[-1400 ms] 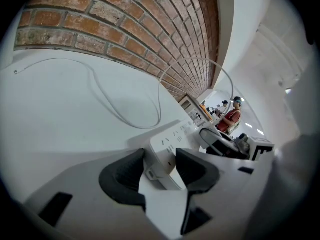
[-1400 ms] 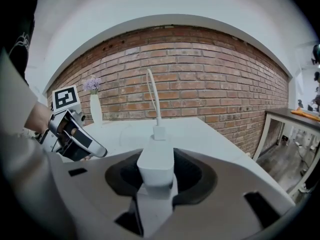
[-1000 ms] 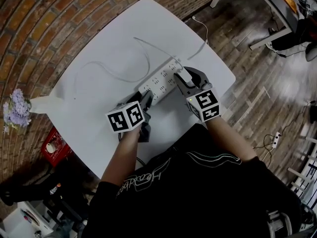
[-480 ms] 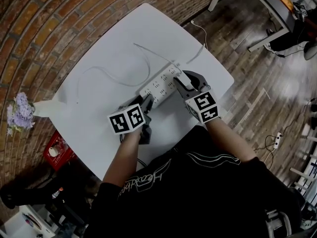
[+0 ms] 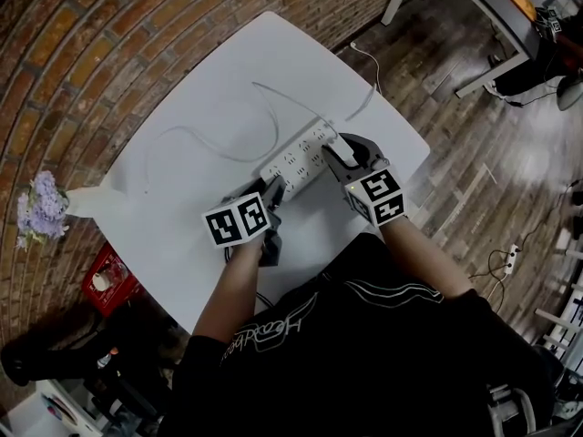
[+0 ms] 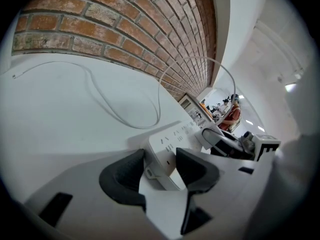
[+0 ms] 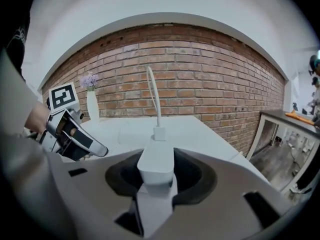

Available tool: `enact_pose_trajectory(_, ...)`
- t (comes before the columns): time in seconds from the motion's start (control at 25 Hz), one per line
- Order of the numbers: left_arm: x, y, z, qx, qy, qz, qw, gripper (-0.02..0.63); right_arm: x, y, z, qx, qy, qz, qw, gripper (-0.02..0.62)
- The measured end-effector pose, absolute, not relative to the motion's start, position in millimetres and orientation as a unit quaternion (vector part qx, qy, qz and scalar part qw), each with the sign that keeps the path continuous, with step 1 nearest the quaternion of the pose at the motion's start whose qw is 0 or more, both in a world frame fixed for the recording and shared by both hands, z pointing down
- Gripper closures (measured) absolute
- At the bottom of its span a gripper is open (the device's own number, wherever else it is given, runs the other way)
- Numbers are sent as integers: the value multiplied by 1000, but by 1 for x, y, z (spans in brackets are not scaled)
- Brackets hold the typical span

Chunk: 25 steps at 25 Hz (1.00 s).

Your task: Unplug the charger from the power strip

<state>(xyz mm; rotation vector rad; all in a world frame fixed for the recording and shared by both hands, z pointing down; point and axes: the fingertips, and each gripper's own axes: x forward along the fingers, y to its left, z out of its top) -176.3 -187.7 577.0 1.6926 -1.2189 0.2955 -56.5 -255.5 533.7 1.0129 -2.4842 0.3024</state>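
Note:
A white power strip point(image 5: 296, 159) lies across the middle of the white table point(image 5: 182, 235). My left gripper point(image 5: 271, 189) is shut on its near end, and in the left gripper view both dark pads point(image 6: 127, 176) press the strip's point(image 6: 167, 144) sides. My right gripper point(image 5: 342, 148) is shut on the white charger point(image 5: 333, 144) at the strip's far end. In the right gripper view the charger point(image 7: 156, 161) sits between the jaws, its thin white cable point(image 7: 154, 94) rising from its tip. Whether its prongs are in the socket I cannot tell.
The charger cable point(image 5: 264, 126) loops over the far half of the table. A white vase with purple flowers point(image 5: 41, 209) stands at the table's left corner. A red crate point(image 5: 107, 279) sits on the floor below it. The table's right edge is close to my right gripper.

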Motion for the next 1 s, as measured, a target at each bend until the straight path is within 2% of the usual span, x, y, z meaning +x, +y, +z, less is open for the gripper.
enact_pose_trajectory(0.32, -175, -188, 577, 699, -501, 122, 495, 405, -53, -254, 537, 353, -902, 139, 205, 477)
enact_pose_trajectory(0.56, -175, -188, 577, 699, -502, 124, 493, 405, -55, -253, 533, 368, -894, 108, 231, 479)
enact_pose_trajectory(0.76, -174, -187, 576, 700, -502, 124, 493, 405, -51, -255, 535, 361, -897, 147, 210, 477)
enact_pose_trajectory(1.0, -176, -188, 576, 698, -506, 123, 492, 405, -56, -254, 533, 378, -889, 110, 235, 479)
